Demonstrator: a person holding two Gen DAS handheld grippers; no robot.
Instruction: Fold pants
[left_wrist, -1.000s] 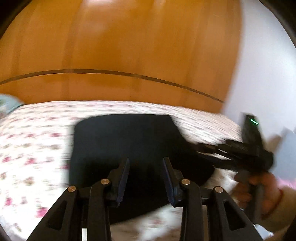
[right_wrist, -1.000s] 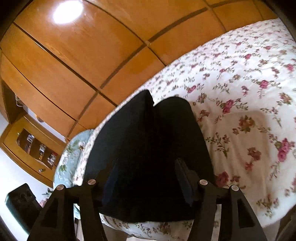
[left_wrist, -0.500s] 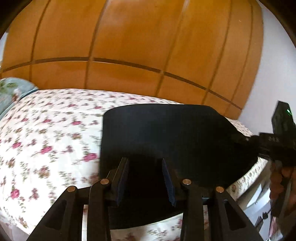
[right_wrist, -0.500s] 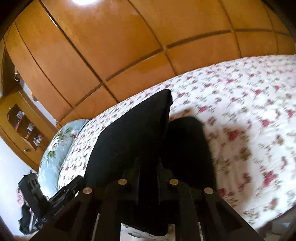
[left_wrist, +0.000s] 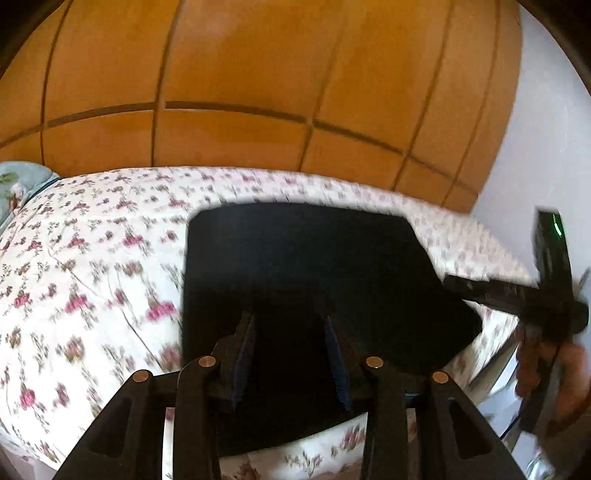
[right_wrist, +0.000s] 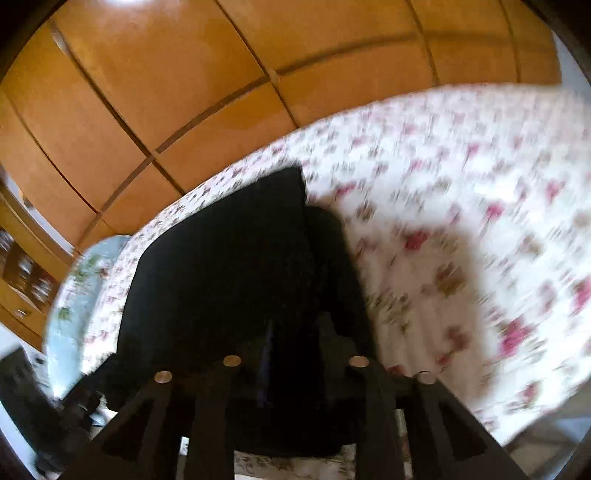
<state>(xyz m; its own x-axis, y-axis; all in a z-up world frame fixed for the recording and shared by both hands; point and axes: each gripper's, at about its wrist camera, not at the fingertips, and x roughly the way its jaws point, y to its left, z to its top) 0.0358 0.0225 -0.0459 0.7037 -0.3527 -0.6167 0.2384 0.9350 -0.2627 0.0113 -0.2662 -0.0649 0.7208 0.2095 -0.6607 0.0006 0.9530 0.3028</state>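
Black pants (left_wrist: 314, 258), folded to a compact slab, lie at the near edge of the flowered bed (left_wrist: 92, 258). My left gripper (left_wrist: 290, 325) hovers open over their near part, pads apart with only dark cloth below. At the pants' right edge a person's hand (left_wrist: 569, 369) holds my right gripper (left_wrist: 448, 282). In the right wrist view the pants (right_wrist: 221, 277) show a raised fold running up from my right gripper (right_wrist: 295, 328). Its jaws are opening, and the cloth is still pinched between them.
Orange wooden wardrobe doors (left_wrist: 258, 74) stand behind the bed. A pale blue flowered pillow (left_wrist: 18, 181) lies at the bed's left end. A white wall (left_wrist: 546, 147) is on the right. A wooden shelf unit (right_wrist: 22, 277) stands far left. The bedspread (right_wrist: 461, 184) beyond the pants is bare.
My right gripper went from open over the pants to shut on their edge and lifted a fold. My left gripper drifted slightly over the pants, its opening unchanged.
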